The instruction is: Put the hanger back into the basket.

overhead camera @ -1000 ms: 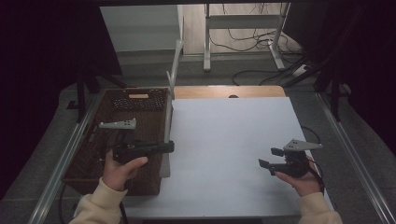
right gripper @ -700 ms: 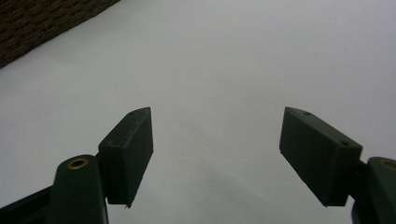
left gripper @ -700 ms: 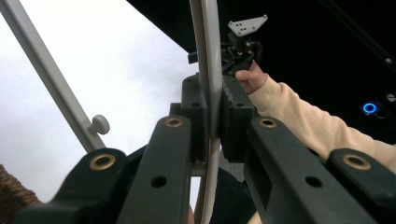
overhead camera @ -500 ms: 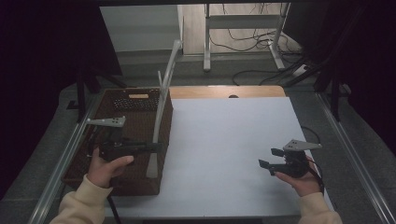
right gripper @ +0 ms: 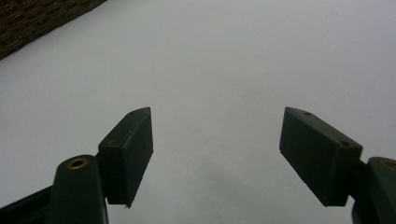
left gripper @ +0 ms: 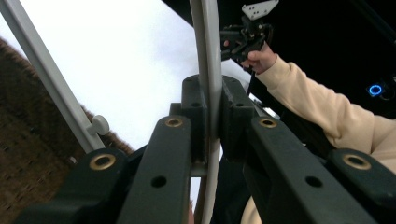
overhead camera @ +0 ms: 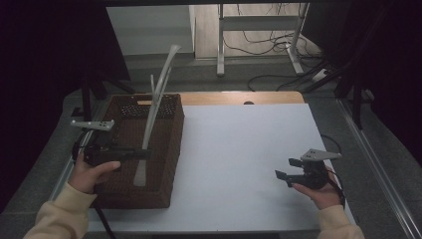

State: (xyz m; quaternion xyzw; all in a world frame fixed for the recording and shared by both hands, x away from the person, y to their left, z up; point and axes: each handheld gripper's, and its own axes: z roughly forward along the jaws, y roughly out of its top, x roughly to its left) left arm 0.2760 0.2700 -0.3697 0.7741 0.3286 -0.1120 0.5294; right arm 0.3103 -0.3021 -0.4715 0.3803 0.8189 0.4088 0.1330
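Left gripper (overhead camera: 142,154) clamped on thin grey tongs (overhead camera: 158,99) tilted up over the brown basket (overhead camera: 169,149), right gripper (overhead camera: 284,174) wide and idle over the white surface (overhead camera: 239,149): risk of tongs pivoting, slipping, or snagging the rim.

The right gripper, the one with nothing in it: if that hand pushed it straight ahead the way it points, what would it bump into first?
Probably the brown basket. The right gripper, jaws open, points left across the bare white tabletop, with nothing in between. If it tilts down, as its own view hints, it may touch the tabletop first.
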